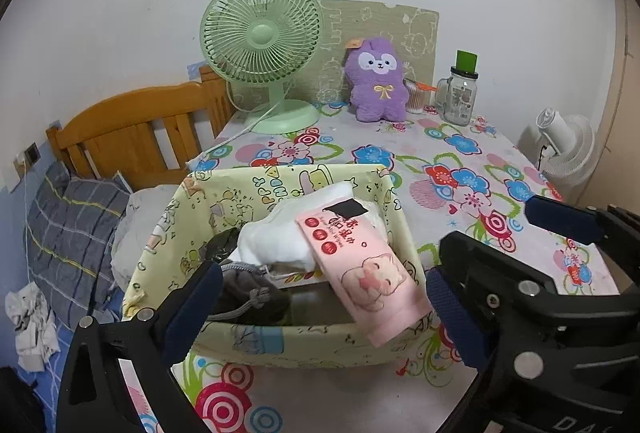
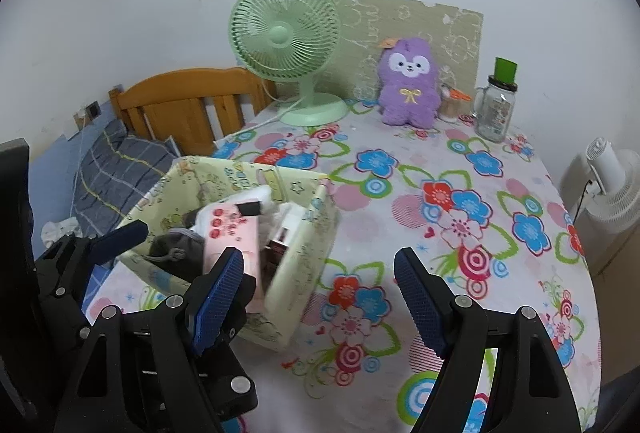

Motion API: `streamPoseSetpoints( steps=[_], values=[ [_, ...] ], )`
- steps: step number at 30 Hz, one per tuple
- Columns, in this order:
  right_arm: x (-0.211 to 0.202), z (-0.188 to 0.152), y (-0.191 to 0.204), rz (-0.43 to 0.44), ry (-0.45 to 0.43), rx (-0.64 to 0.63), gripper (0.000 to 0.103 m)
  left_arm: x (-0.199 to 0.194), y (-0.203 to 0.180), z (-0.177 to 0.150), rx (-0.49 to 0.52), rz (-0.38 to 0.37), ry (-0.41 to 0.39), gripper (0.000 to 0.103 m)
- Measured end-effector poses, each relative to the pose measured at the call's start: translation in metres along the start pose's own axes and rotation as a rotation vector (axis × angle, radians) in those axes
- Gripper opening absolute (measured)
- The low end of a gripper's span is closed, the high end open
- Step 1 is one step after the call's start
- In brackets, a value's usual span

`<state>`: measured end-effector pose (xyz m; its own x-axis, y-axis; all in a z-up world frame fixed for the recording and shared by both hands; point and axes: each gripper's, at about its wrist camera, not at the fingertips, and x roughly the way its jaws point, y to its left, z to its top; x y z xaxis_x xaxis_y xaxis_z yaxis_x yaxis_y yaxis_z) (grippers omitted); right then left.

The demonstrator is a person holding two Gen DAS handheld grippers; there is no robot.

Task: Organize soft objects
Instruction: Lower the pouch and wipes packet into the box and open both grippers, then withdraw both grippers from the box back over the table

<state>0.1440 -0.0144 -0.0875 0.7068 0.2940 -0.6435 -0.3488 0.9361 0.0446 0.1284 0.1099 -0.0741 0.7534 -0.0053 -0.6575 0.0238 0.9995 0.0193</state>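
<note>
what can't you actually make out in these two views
- Bottom of the fabric bin: hidden in both views by the pink wipes pack, white cloth and grey pouch.
- Small boxes beside the pack, right wrist view: half covered by the right hand-held gripper, print too small.
- Jar contents: too small.
- Floor fan: cut by the lens edge.

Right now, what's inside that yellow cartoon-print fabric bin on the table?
The fabric bin holds a pink wipes pack leaning over its front rim, a white soft bundle, a grey drawstring pouch and something dark behind it. Whatever lies at the bottom beneath them is covered.
</note>
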Motion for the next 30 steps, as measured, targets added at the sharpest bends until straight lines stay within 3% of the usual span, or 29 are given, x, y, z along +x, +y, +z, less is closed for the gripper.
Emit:
streamPoseSetpoints(
  steps=[8, 15, 20, 30],
  values=[
    [0.018, 0.002, -0.002, -0.011, 0.029, -0.014, 0.081, 0.023, 0.005, 0.002, -0.004, 0.041, 0.039, 0.102],
    [0.034, 0.007, 0.007, 0.003, 0.045, -0.027, 0.080, 0.040, 0.032, 0.003, -0.041, 0.117, 0.064, 0.102],
    [0.036, 0.009, 0.010, 0.011, 0.045, -0.025, 0.080, 0.042, 0.037, 0.002, -0.046, 0.112, 0.071, 0.102],
    [0.013, 0.006, -0.001, -0.009, 0.013, -0.013, 0.081, 0.019, 0.013, 0.003, -0.036, 0.025, 0.036, 0.102]
  ],
)
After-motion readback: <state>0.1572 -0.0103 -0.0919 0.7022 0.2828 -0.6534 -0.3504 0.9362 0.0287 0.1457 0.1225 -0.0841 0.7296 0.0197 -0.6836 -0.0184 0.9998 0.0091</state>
